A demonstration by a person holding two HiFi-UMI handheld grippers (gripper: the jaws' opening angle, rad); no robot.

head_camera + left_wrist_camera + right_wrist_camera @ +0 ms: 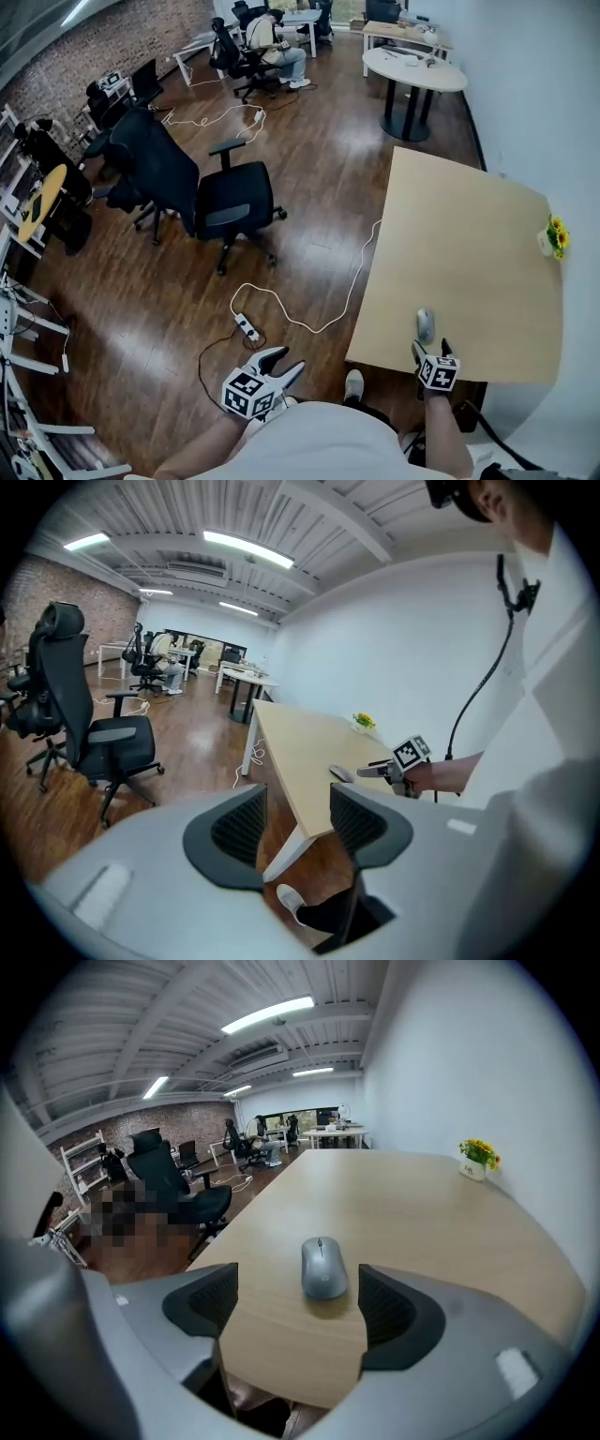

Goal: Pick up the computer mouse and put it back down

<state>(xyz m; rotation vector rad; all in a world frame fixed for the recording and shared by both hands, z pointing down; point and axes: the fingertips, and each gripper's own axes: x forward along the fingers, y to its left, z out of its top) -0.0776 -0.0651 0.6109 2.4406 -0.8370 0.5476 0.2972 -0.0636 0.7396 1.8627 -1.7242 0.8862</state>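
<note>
Holding the right gripper [430, 348] low over the near edge of the pale wooden rectangular table [469, 234], jaws standing spread wide, pinching nothing, pads touching nothing.

Sighting the grey oval computer mouse [323, 1267] just beyond the jaw tips, centred on the gap between them, lying flat on the tabletop close to the near edge, its narrow end pointing away.

Keeping the left gripper [289, 361] off the table's left side, near the body and over the dark wood floor, jaws likewise apart and empty.

Noting further out:
- a small white pot of yellow flowers [554, 236] sitting at the table's far right edge, well apart from the mouse;
- a white power strip with trailing white cable [247, 327] lying on the floor left of the table;
- a black swivel office chair [230, 206] standing beyond that;
- a round white table [412, 67] standing at the far end of the room.

Judging progress: mouse resting on the table and not gripped. Not showing whether the lift and return are already done or still to come. If still to come, needing the right gripper to move forward around the mouse, close, raise and set it down.
</note>
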